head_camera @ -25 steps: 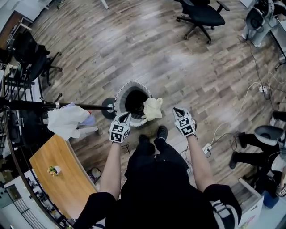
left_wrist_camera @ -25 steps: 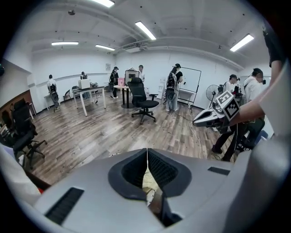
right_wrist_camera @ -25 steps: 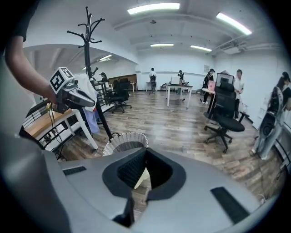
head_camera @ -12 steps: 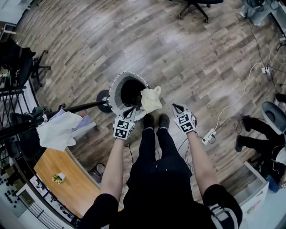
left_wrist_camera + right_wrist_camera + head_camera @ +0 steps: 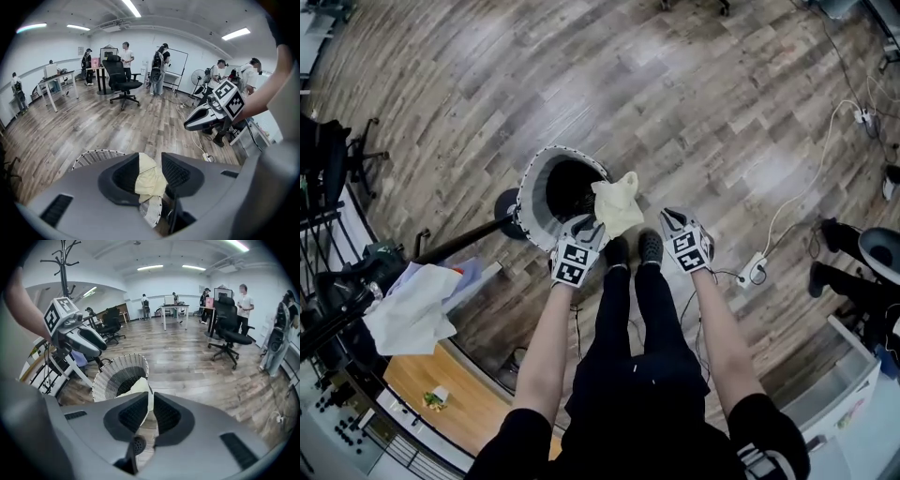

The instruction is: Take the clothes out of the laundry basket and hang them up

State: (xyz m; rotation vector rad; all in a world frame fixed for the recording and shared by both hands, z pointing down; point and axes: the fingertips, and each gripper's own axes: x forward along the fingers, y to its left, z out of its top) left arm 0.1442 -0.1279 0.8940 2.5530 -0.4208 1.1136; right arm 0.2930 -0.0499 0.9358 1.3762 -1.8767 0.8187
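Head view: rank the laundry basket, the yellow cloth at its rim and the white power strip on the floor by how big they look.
1. laundry basket
2. yellow cloth
3. power strip
The cloth sits higher, so nearer the camera, but the size gaps look too wide for that to change the order.

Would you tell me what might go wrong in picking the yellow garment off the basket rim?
1. The pale yellow garment only drapes over the rim of the laundry basket; a nudge might drop it inside.
2. The left gripper has just been opening its jaws, the garment showing between them, unpinched; a shallow bite may slip.
3. The right gripper has just been opening too, yet its jaws stand barely apart, empty; they may push cloth away.
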